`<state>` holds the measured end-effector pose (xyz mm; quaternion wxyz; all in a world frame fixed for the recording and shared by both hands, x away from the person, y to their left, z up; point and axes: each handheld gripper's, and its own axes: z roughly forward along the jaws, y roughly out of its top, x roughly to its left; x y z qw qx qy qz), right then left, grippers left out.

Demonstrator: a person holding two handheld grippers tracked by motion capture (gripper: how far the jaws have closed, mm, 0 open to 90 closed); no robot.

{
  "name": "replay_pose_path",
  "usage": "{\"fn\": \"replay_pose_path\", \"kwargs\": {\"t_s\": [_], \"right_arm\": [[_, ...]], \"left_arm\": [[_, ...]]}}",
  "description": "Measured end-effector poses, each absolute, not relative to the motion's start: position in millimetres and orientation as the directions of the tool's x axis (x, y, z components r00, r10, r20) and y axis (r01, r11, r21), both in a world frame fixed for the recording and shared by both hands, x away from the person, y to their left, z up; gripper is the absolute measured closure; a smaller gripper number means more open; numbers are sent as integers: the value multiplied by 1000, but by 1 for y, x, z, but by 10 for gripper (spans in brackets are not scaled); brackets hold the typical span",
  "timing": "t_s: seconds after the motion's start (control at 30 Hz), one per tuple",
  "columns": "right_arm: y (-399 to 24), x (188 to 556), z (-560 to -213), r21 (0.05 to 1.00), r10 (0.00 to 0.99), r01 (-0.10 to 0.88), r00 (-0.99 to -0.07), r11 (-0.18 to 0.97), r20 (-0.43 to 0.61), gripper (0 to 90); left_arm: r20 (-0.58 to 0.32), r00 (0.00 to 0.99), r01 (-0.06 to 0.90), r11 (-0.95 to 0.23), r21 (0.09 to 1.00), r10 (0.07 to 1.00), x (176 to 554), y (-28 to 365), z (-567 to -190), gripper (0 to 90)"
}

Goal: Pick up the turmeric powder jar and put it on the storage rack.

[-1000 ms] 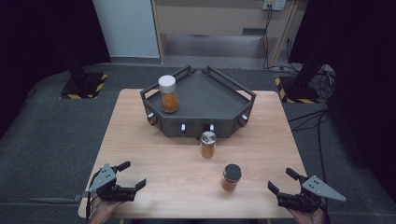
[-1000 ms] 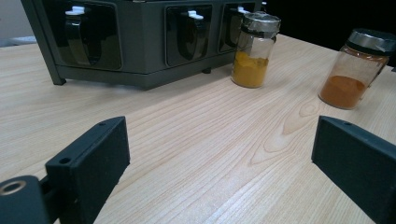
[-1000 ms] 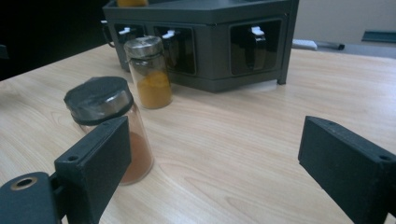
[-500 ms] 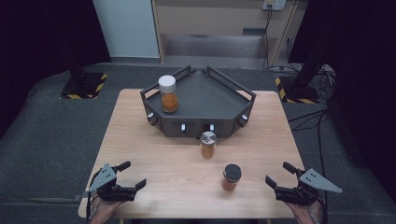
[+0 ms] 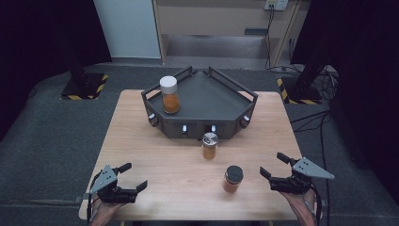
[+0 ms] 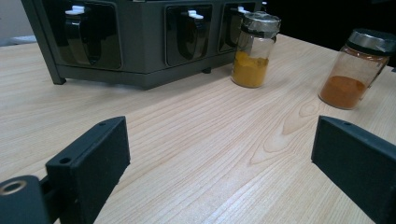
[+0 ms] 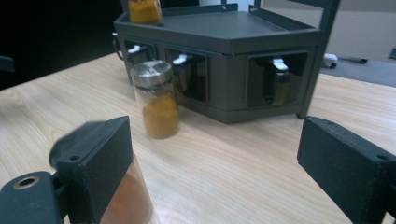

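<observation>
While right tongs [image 5: 271, 171] gape, dark-lidded jar [image 5: 233, 178] beside

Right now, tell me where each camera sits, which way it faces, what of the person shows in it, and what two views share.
High view: above the table's near edge, looking forward and down on the rack; both forearms, left tongs and right tongs show.
Left gripper view: low over the table, facing the rack front, its own open jaws rising below.
Right gripper view: low, facing the rack; own open jaws, the dark-lid jar behind the left jaw.
Both gripper views share the silver-lid jar.
</observation>
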<state>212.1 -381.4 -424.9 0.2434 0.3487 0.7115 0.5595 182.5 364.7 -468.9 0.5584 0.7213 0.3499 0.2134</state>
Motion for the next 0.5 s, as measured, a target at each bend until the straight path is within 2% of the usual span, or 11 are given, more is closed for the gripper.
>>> {"fn": "replay_pose_path", "kwargs": {"t_s": [0.5], "right_arm": [[-364,254,-407,959,724,229,-689,165,40,105]], "left_arm": [[-82,665,269,-136,953,743,183,364,-469,34]]}}
